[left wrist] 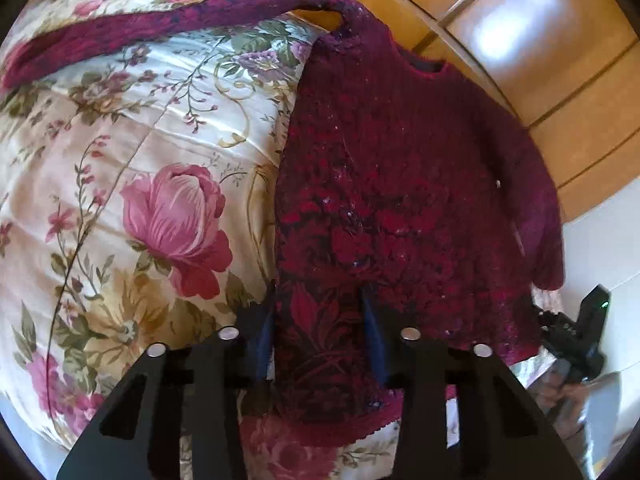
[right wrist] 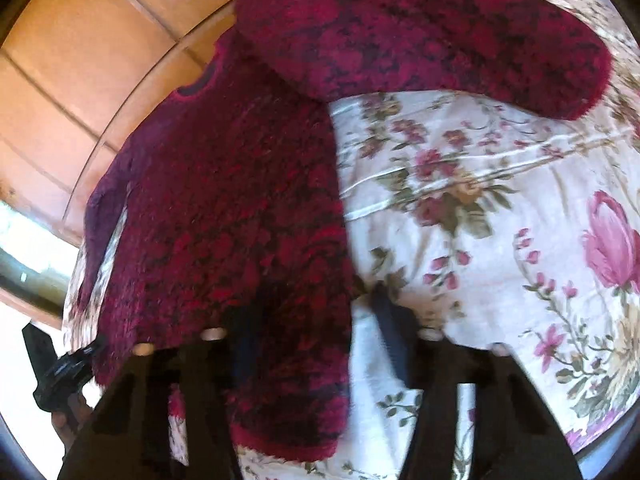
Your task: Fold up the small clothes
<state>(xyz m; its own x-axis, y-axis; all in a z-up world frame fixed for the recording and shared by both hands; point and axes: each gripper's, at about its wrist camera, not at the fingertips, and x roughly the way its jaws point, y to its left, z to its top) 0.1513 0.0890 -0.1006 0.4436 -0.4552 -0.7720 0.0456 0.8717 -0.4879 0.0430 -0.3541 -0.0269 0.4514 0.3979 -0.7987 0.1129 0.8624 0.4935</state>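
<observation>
The left hand-held gripper stands open, its fingers straddling one bottom corner of the sweater; the right hand-held gripper, also open, straddles the other bottom corner. Neither has closed on the knit. The sweater lies flat on the floral bedspread, directly ahead of both grippers, long axis running away from them, hem nearest, neckline farthest. One sleeve stretches sideways beyond the right gripper.

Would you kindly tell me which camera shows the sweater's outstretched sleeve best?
The right wrist view: the sleeve fills the top, large, cuff visible. The left wrist view shows it thinner, stretched along the upper edge.
</observation>
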